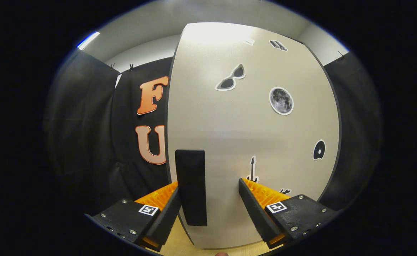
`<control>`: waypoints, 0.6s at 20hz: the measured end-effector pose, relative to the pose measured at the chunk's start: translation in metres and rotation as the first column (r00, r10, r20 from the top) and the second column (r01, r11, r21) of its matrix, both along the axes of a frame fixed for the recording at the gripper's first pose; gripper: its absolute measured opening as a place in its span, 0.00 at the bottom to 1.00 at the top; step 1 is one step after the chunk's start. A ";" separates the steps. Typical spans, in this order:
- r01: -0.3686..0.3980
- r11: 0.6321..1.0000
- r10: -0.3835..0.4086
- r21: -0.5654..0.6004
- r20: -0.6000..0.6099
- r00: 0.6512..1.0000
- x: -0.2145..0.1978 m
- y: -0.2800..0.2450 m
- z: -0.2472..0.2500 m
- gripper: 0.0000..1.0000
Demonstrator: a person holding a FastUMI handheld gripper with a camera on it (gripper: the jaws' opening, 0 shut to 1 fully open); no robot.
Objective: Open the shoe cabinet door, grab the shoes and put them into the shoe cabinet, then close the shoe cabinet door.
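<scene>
1. Looking along the tongs [208, 202], I see the shoe cabinet door [251, 117], a pale grey panel with a dark edge, close ahead and standing upright.
2. My tongs are spread wide; they grip nothing.
3. The black door handle [191, 186], a tall upright bar, sits near the door's left edge, between the two fingers. It lies right beside the left finger [165, 217]; whether they touch I cannot tell. The right finger [256, 209] stands well apart from it, in front of the door's bare face.
4. Stickers dot the door: sunglasses [231, 78] high up, a moon [281, 101] to their right, a guitar [253, 170] just above the right finger, and a dark round one [319, 150] near the door's right edge.
5. Black cloth [87, 135] hangs left of the door, beyond its edge.
6. Below the door, between the fingers, a strip of light wood surface [183, 245] shows.
</scene>
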State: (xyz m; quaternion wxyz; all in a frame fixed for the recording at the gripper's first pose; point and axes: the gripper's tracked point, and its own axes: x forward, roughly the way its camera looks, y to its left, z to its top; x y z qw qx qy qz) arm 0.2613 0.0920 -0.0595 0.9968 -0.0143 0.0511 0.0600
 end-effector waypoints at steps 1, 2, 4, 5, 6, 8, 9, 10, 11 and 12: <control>0.001 1.000 -0.001 -0.001 -0.002 1.000 0.000 0.000 -0.001 0.95; -0.005 1.000 0.005 0.004 -0.007 1.000 0.000 0.002 -0.001 0.95; -0.015 1.000 0.015 0.016 -0.014 1.000 -0.003 0.005 -0.001 0.95; -0.018 1.000 0.018 0.015 -0.004 1.000 -0.006 0.006 0.002 0.95; -0.024 1.000 0.024 0.012 0.004 1.000 -0.010 0.007 0.006 0.95; -0.033 0.999 0.033 0.013 0.018 0.999 -0.023 0.006 0.013 0.95; -0.034 0.999 0.034 0.016 0.022 0.999 -0.032 0.004 0.016 0.95; -0.032 0.999 0.031 0.020 0.027 0.999 -0.042 0.000 0.021 0.95; -0.030 0.999 0.029 0.025 0.031 0.999 -0.052 -0.006 0.025 0.95; -0.026 0.999 0.025 0.028 0.033 0.999 -0.062 -0.012 0.030 0.95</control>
